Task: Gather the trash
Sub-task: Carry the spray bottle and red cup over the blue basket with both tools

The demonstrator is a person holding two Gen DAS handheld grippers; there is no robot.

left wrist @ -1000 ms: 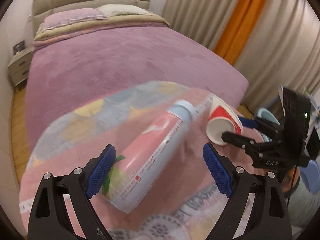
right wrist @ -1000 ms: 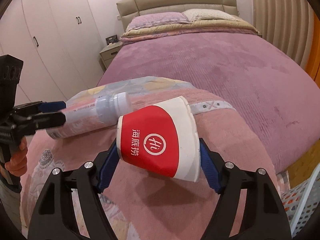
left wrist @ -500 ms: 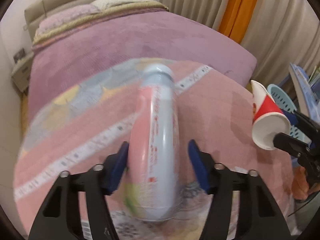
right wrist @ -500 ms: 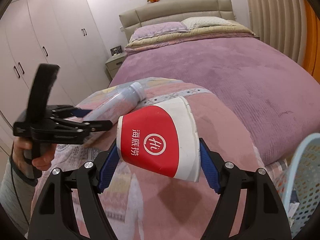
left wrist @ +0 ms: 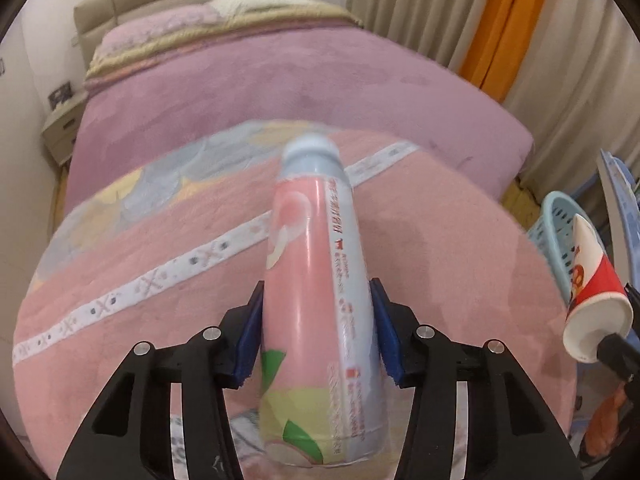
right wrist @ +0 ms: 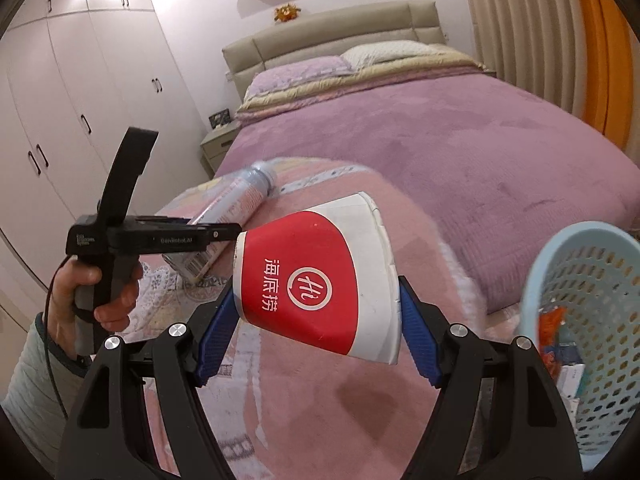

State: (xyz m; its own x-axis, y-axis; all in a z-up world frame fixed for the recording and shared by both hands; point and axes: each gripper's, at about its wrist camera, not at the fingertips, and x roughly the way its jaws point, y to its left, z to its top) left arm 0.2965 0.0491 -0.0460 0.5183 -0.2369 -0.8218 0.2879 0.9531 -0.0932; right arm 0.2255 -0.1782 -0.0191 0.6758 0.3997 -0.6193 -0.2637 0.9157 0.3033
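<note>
My left gripper (left wrist: 316, 336) is shut on a pink plastic bottle (left wrist: 316, 300) with a pale blue cap, held lengthwise above the pink blanket (left wrist: 160, 320). The bottle also shows in the right wrist view (right wrist: 236, 204), gripped by the left gripper (right wrist: 224, 236). My right gripper (right wrist: 316, 332) is shut on a red and white paper cup (right wrist: 316, 284), held on its side in the air. The cup shows at the right edge of the left wrist view (left wrist: 596, 300). A light blue perforated trash basket (right wrist: 588, 320) stands to the right, beside the bed, with some trash inside.
A purple bed (right wrist: 460, 140) with pillows and a beige headboard fills the back. White wardrobes (right wrist: 60, 100) line the left wall, with a nightstand (right wrist: 214, 148) next to the bed. Beige and orange curtains (left wrist: 500, 28) hang on the right.
The left gripper has closed on the pink bottle and lifted it off the blanket. The right gripper has carried the cup to the right, and the blue basket has come into view.
</note>
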